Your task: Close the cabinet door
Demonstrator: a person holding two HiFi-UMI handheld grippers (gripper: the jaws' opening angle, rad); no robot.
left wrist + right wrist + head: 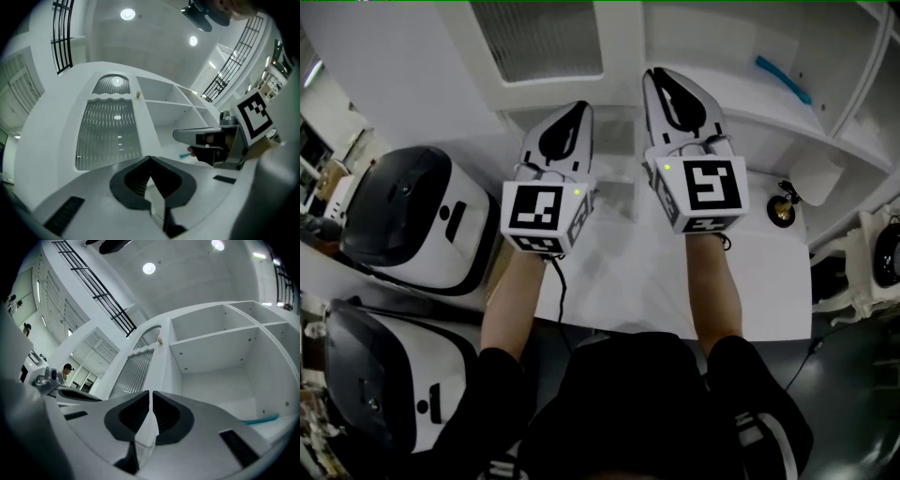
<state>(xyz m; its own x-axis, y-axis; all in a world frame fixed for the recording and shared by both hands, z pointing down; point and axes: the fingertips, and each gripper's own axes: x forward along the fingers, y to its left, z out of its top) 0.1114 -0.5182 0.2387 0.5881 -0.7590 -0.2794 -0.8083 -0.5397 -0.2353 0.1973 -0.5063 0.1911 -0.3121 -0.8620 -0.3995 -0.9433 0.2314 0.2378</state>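
Both sets of fingers are clenched and empty. Left gripper (150,159) has its tips pressed together with nothing between them. Right gripper (150,394) shows only a hairline slit, also nothing in it. Both hang over the table (628,272), apart from everything and pointing at the cabinet.

Door (108,133) is the ribbed-glass panel on the left bay, far side of the table, just left of the open shelves (215,341). Knob (138,95) sits high on its right edge, next to the divider. It looks at or close to flush from here, but I can't tell whether it's fully seated.

My read on the risks:
- If it's ajar, nothing is touching it, so it just stays that way. No view gives me the seam edge-on, so calling it closed would be a guess.
- A nudge with the tips on the glass could skate along the ribs or load the pane. The frame by the knob looks like the safer contact.
- A hard shove could bounce the door back off the frame.
- The right gripper sits further forward, nearer the open bay. Drifting right, it could catch the divider or sweep the teal thing (262,419) on the lower shelf.
- Cable (559,291) hanging under the left gripper runs over the near table edge and could snag on a reach.
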